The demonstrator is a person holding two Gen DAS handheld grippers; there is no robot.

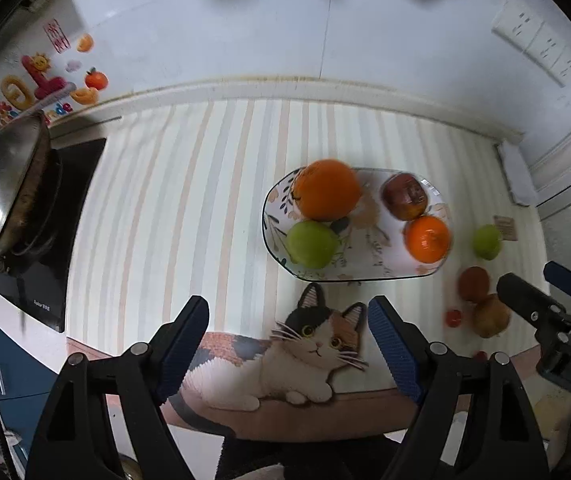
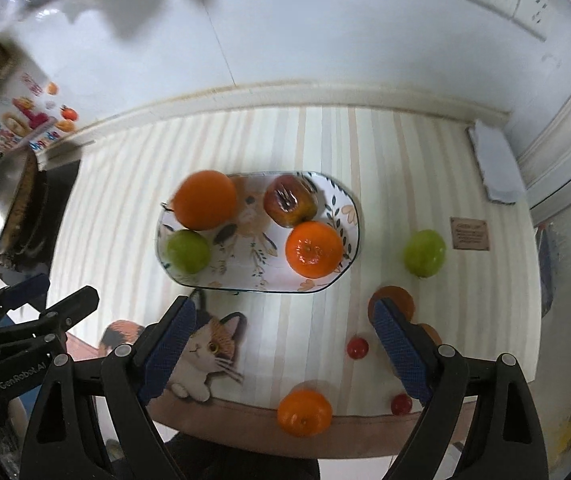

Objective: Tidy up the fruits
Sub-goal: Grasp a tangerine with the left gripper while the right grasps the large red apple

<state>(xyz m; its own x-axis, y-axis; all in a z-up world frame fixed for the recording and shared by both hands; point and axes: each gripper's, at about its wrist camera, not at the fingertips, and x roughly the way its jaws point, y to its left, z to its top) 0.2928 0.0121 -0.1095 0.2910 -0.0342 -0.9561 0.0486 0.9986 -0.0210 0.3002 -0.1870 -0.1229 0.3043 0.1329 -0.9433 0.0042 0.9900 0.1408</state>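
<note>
A floral oval plate (image 1: 369,258) (image 2: 245,270) on the striped mat holds a large orange (image 1: 327,190) (image 2: 205,199), a green apple (image 1: 311,244) (image 2: 188,251), a red apple (image 1: 405,196) (image 2: 290,200) and a tangerine (image 1: 427,239) (image 2: 314,249). Loose to its right lie another green apple (image 2: 424,253), an orange-red fruit (image 2: 399,296) partly behind my right finger, two cherry tomatoes (image 2: 357,347) and a tangerine (image 2: 304,412) at the front edge. Both the left gripper (image 1: 287,308) and the right gripper (image 2: 283,306) hover high above the counter, open and holding nothing.
A steel wok (image 1: 5,192) sits on a black hob (image 1: 45,280) at the left. A cat picture (image 1: 305,344) marks the mat's front edge. Wall sockets (image 1: 537,44), a folded white cloth (image 2: 493,164) and a small brown card (image 2: 469,234) are at the right.
</note>
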